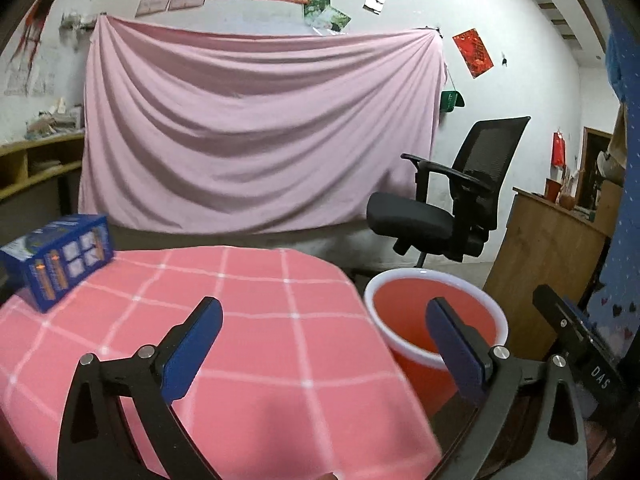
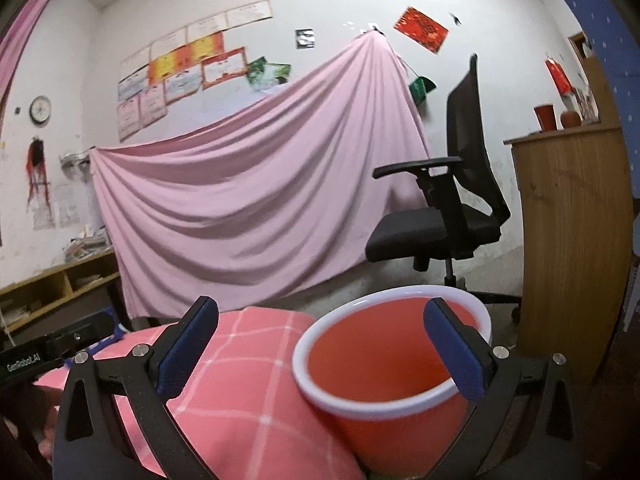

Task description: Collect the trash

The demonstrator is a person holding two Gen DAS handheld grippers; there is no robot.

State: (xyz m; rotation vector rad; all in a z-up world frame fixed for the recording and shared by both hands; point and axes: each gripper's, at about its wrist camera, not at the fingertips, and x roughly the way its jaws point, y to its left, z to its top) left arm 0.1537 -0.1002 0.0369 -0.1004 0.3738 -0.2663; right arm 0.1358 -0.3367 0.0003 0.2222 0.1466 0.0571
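A red bin point(image 1: 424, 320) with a white rim stands on the floor just right of the round table point(image 1: 248, 320), which has a pink checked cloth. A blue carton point(image 1: 60, 256) sits on the table's far left edge. My left gripper point(image 1: 324, 308) is open above the table's right edge, one finger over the cloth and the other in front of the bin, with nothing between them. My right gripper point(image 2: 322, 308) is open too, level with the bin point(image 2: 384, 360). Its right finger overlaps the bin's mouth and its jaws are empty. The bin's bottom is hidden.
A black office chair point(image 1: 452, 200) stands behind the bin, and a wooden counter point(image 2: 568, 232) stands to its right. A pink sheet point(image 1: 256, 132) hangs on the far wall. Low wooden shelves point(image 1: 32, 164) run along the left wall. The right gripper's black body point(image 1: 580, 344) shows at the right edge.
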